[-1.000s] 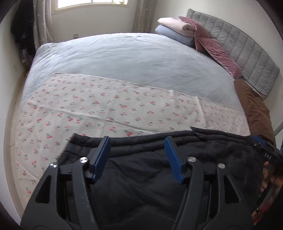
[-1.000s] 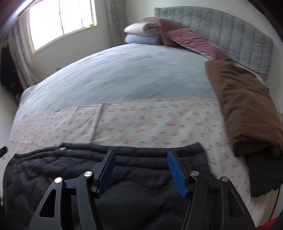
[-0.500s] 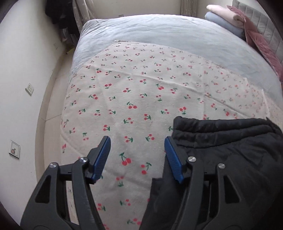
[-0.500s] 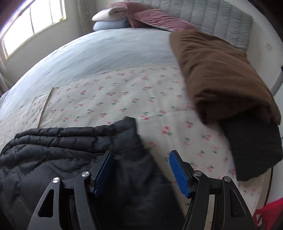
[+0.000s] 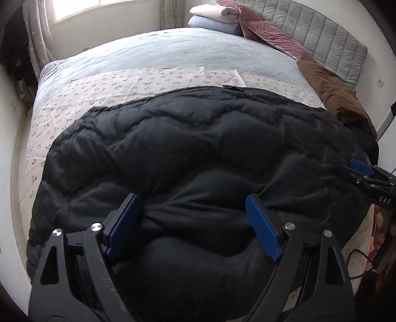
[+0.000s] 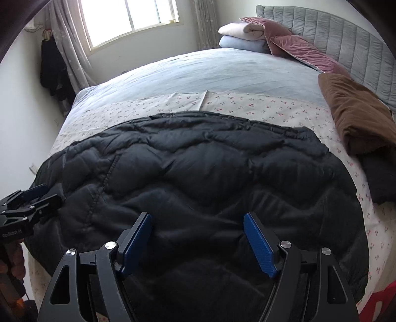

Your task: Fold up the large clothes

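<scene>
A large black quilted jacket (image 5: 193,153) lies spread across the cherry-print sheet (image 5: 153,76) on the bed; it also shows in the right wrist view (image 6: 203,168). My left gripper (image 5: 191,224) is open, its blue pads over the jacket's near edge with fabric bulging between them. My right gripper (image 6: 198,241) is open in the same way over the near edge. The right gripper also shows at the right of the left wrist view (image 5: 366,175). The left gripper shows at the left of the right wrist view (image 6: 27,203).
A brown folded blanket (image 6: 356,116) and a dark garment (image 6: 381,178) lie at the bed's right side. Pink cushions (image 6: 299,52) and folded bedding (image 6: 242,34) sit by the grey headboard (image 6: 346,44). A window (image 6: 131,19) and curtains are behind.
Both grippers pulled back from the jacket's outer sides to its near edge. The jacket now lies spread wide and fills both views.
</scene>
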`<action>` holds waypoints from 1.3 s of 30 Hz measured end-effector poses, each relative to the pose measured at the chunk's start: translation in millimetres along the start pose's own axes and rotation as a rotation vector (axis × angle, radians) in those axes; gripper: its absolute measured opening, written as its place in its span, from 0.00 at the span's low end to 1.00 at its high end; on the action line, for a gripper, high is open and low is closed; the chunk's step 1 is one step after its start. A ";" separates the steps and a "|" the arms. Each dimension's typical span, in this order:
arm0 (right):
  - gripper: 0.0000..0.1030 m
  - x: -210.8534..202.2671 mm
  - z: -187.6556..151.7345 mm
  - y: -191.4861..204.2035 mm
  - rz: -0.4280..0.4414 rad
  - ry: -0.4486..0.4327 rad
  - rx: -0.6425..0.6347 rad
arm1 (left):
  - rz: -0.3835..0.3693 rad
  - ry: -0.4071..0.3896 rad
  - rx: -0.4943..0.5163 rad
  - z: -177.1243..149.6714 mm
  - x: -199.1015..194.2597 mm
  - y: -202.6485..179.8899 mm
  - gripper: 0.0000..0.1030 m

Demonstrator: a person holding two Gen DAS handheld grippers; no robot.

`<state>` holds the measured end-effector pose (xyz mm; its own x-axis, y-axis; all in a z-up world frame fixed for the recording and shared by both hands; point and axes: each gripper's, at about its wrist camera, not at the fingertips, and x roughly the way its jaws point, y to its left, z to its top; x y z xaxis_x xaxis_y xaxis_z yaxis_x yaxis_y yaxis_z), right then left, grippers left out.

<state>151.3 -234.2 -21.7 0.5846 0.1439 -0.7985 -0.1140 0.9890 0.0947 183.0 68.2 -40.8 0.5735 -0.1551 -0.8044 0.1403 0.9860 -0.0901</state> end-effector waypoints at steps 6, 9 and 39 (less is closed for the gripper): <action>0.76 -21.7 -38.3 -86.8 -0.111 0.031 0.200 | 0.171 0.024 -0.126 -24.3 -23.3 81.3 0.85; 0.76 -35.5 -50.8 -114.3 -0.185 0.030 0.266 | 0.222 0.030 -0.188 -32.9 -34.1 106.2 0.85; 0.85 -141.2 -122.2 67.0 -0.173 -0.050 -0.009 | 0.105 0.041 -0.134 -120.5 -137.0 -57.3 0.99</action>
<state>-37.1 -192.7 24.7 0.6353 -0.0262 -0.7718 -0.0155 0.9988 -0.0466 -0.9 40.3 3.8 0.5458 -0.0514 -0.8363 -0.0288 0.9964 -0.0801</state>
